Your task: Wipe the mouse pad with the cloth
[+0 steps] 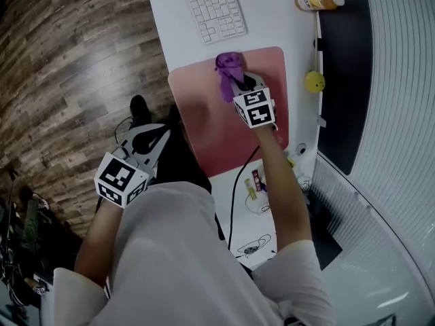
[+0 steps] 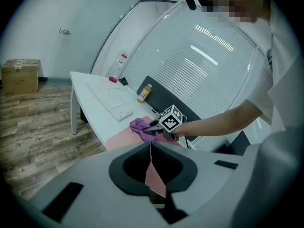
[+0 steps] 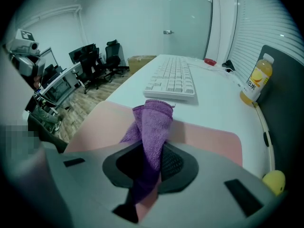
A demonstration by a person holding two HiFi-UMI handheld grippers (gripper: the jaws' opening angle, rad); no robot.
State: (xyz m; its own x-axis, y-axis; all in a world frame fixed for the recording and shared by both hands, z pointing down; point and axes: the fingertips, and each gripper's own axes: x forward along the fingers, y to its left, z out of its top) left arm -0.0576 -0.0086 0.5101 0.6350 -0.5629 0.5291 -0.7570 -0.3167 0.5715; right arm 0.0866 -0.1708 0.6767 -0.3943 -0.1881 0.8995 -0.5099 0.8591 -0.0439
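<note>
Head view, mouse pad: a pink mouse pad point(image 1: 204, 121) is seen on the white desk point(image 1: 279, 26), its far edge just below a white keyboard point(image 1: 216, 5).
Head view, cloth: a purple cloth point(image 1: 228, 66) is bunched at the pad's far edge, near the keyboard.
Head view, right gripper: the right gripper point(image 1: 238, 83) is held over the far right part of the pad, with the cloth at its tips.
Head view, left gripper: the left gripper point(image 1: 160, 138) is kept off the desk, over the wooden floor point(image 1: 68, 66) and just beside the pad's near left corner.
Head view, desk edge: a juice bottle point(image 1: 319, 1) and a yellow ball point(image 1: 313, 81) are set along the right side, well apart from the cloth.

Left gripper view, jaws: they are pressed together along a thin seam, and nothing is held between them.
Left gripper view, background: the right gripper and cloth are seen beyond on the pad, and a cardboard box point(image 2: 20, 76) is seen on the floor at far left.

Right gripper view, jaws: they are clamped on the cloth, which is pinched between them.
Right gripper view, cloth: its folded front appears to rest on the pad, short of the keyboard.

Progress, done: the cloth is gripped and placed on the pad.
Progress, left: no wiped patch can be told from an unwiped one. The near and left parts of the pad are judged yet to be covered.
</note>
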